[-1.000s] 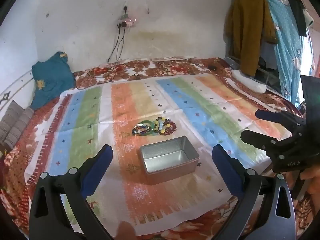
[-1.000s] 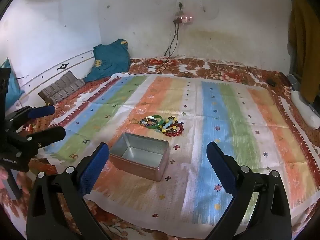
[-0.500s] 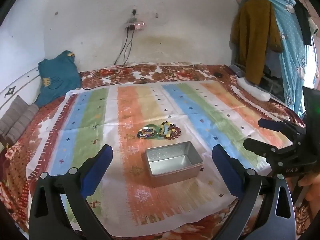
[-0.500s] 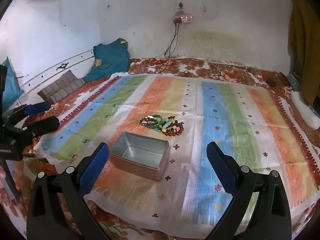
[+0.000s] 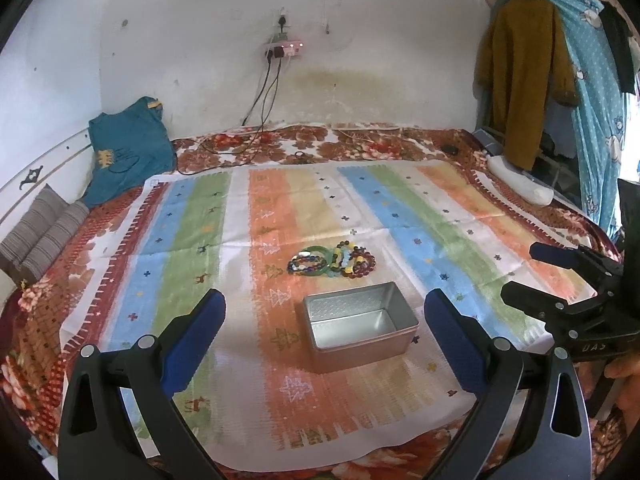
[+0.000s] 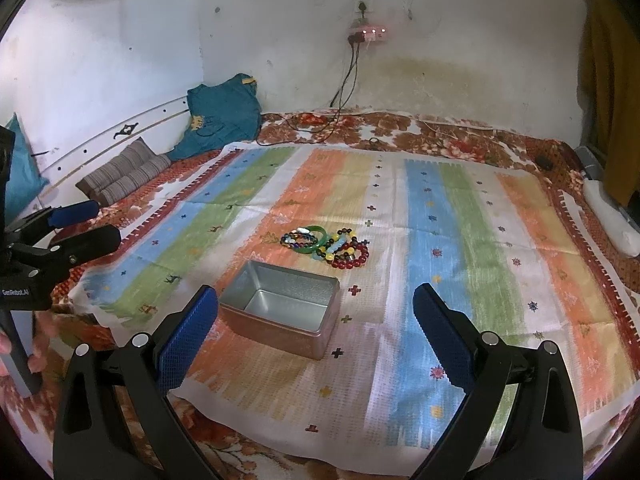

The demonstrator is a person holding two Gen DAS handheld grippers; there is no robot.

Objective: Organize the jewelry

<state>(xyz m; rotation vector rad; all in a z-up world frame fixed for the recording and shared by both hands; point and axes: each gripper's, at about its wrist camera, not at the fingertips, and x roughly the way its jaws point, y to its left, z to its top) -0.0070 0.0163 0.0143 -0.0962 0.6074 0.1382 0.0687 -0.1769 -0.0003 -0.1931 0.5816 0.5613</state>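
A pile of beaded bracelets (image 5: 331,260) lies on the striped cloth (image 5: 420,216), just behind an open empty metal tin (image 5: 358,326). In the right wrist view the bracelets (image 6: 326,246) lie behind the tin (image 6: 282,310) too. My left gripper (image 5: 325,330) is open and empty, hovering near the bed's front edge short of the tin. My right gripper (image 6: 316,328) is open and empty, also short of the tin. Each gripper shows in the other's view, the right one (image 5: 560,276) at the right, the left one (image 6: 76,224) at the left.
The cloth covers a floral bedspread (image 5: 360,140). A teal garment (image 5: 128,148) and striped cushions (image 5: 40,232) lie at the back left. Cables (image 5: 264,92) hang from a wall socket. Clothes (image 5: 524,80) hang at the right, and a white bolster (image 5: 520,184) lies beneath them.
The left gripper has swung left and drawn back, so the tin and bracelets sit further right in its view. The right gripper has hardly moved.
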